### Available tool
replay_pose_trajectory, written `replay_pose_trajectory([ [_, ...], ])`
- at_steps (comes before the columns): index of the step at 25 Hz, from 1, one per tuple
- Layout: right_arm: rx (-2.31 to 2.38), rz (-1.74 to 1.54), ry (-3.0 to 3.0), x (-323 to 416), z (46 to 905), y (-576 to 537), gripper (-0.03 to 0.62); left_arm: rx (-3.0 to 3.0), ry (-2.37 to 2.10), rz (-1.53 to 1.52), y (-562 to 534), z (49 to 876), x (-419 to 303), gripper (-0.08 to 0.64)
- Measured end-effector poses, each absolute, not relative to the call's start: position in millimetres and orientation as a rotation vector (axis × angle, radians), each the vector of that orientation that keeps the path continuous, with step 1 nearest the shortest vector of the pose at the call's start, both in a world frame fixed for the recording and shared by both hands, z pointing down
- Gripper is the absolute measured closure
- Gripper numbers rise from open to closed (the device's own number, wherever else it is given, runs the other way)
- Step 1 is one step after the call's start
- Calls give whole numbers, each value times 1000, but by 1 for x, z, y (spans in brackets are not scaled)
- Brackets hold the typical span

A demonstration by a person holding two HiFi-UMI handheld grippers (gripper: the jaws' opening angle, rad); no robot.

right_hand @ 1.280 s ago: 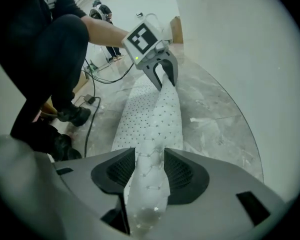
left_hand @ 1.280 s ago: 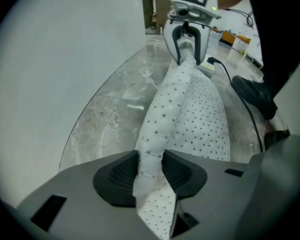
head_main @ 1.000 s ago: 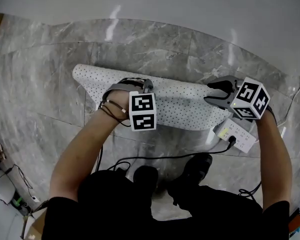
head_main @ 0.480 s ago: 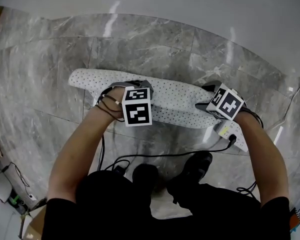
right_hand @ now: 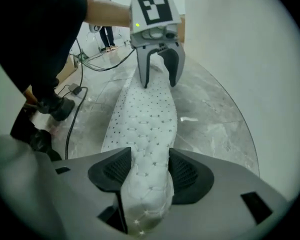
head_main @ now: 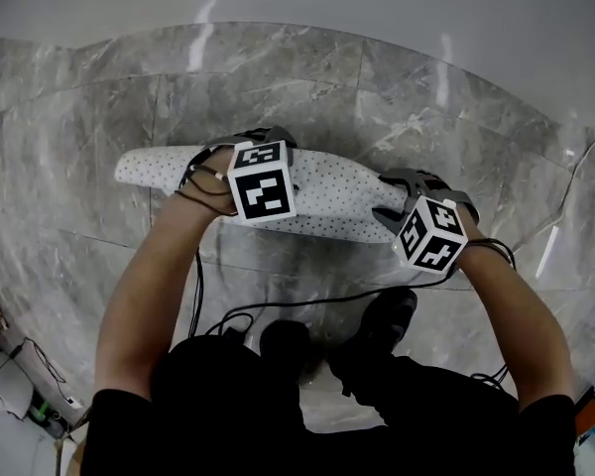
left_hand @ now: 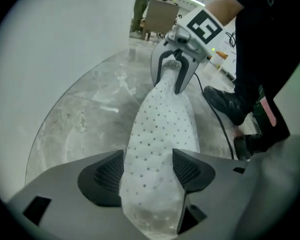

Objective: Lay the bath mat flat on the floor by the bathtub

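The bath mat [head_main: 337,191] is down on the grey marble floor [head_main: 99,97], running alongside the floor's far edge, where the white bathtub [head_main: 327,8] wall rises, and a little apart from it. It is white and quilted, speckled with small dark dots, and doubled into a long narrow strip. The left tongs [left_hand: 149,170] straddle it towards its left end. They have just been opening and stand wide, with the mat between the pads. The right tongs [right_hand: 145,171] sit at its right end. They have just been closing and pinch the fold. On the near side, a black cable [head_main: 278,310] trails across the floor by the person's black shoes [head_main: 385,323].
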State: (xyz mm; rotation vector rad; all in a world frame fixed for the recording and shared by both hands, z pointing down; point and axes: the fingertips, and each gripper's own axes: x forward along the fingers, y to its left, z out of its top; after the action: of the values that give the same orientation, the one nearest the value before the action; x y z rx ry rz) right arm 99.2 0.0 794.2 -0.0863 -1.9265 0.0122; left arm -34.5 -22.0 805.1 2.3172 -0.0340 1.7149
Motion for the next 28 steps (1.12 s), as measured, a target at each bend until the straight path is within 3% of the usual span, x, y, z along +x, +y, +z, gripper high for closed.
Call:
replay_pose_trajectory([
  [5, -114, -200, -1990, 97, 779, 17, 348, 2309, 3, 1843, -14, 830, -29, 257],
  [8, -135, -164, -2038, 97, 767, 18, 345, 2342, -38, 1840, -22, 819, -28, 277],
  [9, -142, -118, -2050, 98, 764, 16, 344, 2375, -76, 1811, -28, 812, -26, 373],
  [10, -148, -58, -2060, 101, 761, 14, 343, 2410, -117, 1769, -34, 803, -24, 552],
  [14, -143, 145, -2084, 109, 751, 2, 345, 2454, -177, 1736, -44, 787, -19, 552],
  [16, -172, 82, -2067, 106, 753, 7, 386, 2467, -183, 1808, -45, 790, -20, 551],
  [17, -206, 33, -2051, 105, 755, 13, 403, 2468, -180, 1834, -45, 793, -20, 534],
  [19, -288, -65, -2015, 103, 761, 30, 420, 2450, -154, 1845, -42, 797, -22, 417],
  [22, -397, -165, -1966, 106, 771, 55, 425, 2386, -41, 1754, -28, 797, -26, 332],
  [25, -465, -209, -1929, 111, 780, 74, 426, 2296, 78, 1658, -5, 797, -28, 278],
  [28, -470, -222, -1911, 112, 782, 77, 416, 2229, 176, 1698, 17, 811, -28, 269],
])
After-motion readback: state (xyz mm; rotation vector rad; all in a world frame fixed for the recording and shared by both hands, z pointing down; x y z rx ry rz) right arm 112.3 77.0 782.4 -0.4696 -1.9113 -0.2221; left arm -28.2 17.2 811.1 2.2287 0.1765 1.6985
